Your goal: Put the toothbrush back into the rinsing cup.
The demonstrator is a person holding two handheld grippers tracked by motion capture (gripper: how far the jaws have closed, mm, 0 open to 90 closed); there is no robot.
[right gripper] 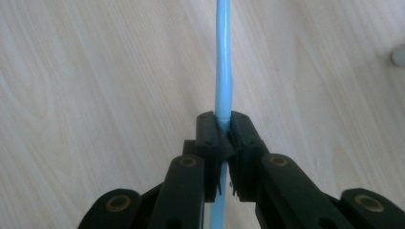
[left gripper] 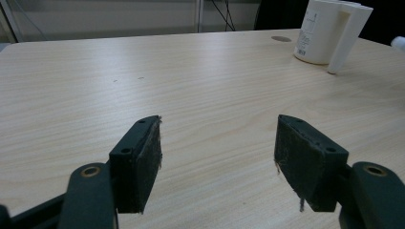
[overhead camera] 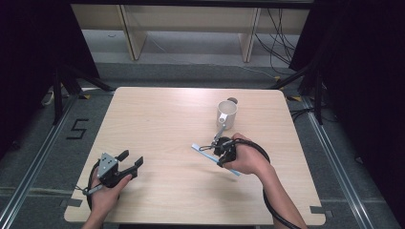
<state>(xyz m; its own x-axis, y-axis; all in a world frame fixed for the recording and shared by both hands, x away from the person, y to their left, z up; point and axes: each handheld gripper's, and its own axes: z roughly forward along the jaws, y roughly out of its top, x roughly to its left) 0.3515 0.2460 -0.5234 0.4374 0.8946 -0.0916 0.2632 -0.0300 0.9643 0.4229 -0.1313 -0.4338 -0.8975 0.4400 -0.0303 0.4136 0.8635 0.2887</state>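
Pinching blue straw [right gripper: 223, 71], right jaws shut; left jaws wide; mug [overhead camera: 227, 114] seemingly empty.

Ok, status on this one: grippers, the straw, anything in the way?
Right gripper shut on blue straw. Left gripper open, empty. Mug beyond, path clear.

A lab recording bay: black curtains [overhead camera: 28, 57], floor rails [overhead camera: 33, 162], loose cables [overhead camera: 282, 38], a taped "5" [overhead camera: 77, 129] beside the table [overhead camera: 157, 124].

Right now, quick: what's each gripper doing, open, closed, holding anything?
Left gripper: open, nothing between the jaws, low over the table.
Right gripper: shut on the blue straw, near the white mug.
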